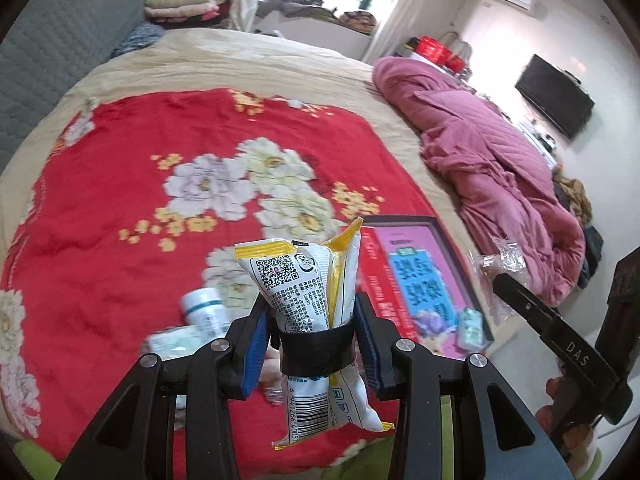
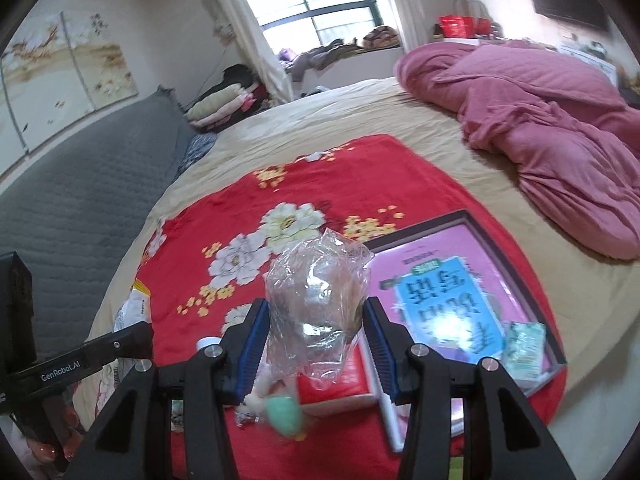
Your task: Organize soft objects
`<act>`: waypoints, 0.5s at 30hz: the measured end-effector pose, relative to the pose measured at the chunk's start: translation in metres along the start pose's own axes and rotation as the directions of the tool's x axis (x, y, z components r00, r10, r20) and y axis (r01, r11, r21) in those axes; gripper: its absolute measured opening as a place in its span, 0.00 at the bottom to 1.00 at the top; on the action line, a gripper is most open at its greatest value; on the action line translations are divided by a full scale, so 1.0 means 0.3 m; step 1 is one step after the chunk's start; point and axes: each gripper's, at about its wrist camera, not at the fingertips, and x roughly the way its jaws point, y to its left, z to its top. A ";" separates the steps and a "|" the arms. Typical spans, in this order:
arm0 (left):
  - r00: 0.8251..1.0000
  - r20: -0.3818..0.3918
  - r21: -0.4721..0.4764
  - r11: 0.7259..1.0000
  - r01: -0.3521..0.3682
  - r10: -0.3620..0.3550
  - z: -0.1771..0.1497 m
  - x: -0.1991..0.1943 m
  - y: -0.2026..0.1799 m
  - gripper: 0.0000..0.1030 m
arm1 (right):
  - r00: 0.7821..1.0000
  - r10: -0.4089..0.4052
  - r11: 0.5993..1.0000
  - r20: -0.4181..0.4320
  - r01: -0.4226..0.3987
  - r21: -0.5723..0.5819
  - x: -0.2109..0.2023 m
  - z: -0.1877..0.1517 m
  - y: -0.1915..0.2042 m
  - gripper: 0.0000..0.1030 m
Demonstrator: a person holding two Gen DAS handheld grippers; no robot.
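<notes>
White-and-yellow plastic snack packet (image 1: 316,312), one, clamped upright between left gripper (image 1: 312,340) pads; one crinkled clear plastic bag (image 2: 316,300) pinched in right gripper (image 2: 316,344), above one red floral blanket (image 1: 160,168).

On the arm of my right gripper (image 1: 506,280) I read "DAS", and on my left gripper (image 2: 132,330) "GenRobot.AI". The white-and-yellow snack packet (image 1: 308,296) I hold carries a QR code and a barcode starting "6 941266"; its small print is illegible.
</notes>
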 end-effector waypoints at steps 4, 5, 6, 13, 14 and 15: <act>1.000 -0.014 0.056 0.998 0.023 -0.022 0.004 0.023 -0.104 0.41 | 0.999 -0.028 0.999 0.032 0.026 0.039 -0.053 0.003 -0.087 0.47; 0.999 -0.018 0.065 0.997 0.028 -0.027 0.004 0.028 -0.124 0.41 | 0.999 -0.033 0.998 0.038 0.031 0.051 -0.066 0.003 -0.109 0.47; 0.999 -0.022 0.077 0.996 0.034 -0.033 0.004 0.035 -0.146 0.41 | 0.998 -0.039 0.997 0.043 0.036 0.061 -0.077 0.002 -0.129 0.47; 0.995 -0.064 0.136 0.987 0.086 -0.078 -0.003 0.097 -0.291 0.41 | 0.995 -0.078 0.990 0.063 0.070 0.120 -0.117 0.005 -0.242 0.47; 0.994 -0.071 0.144 0.985 0.093 -0.083 -0.006 0.108 -0.310 0.41 | 0.995 -0.082 0.989 0.063 0.073 0.126 -0.119 0.002 -0.254 0.47; 0.993 -0.078 0.151 0.983 0.101 -0.090 -0.009 0.118 -0.328 0.41 | 0.994 -0.084 0.988 0.063 0.075 0.133 -0.121 -0.001 -0.266 0.47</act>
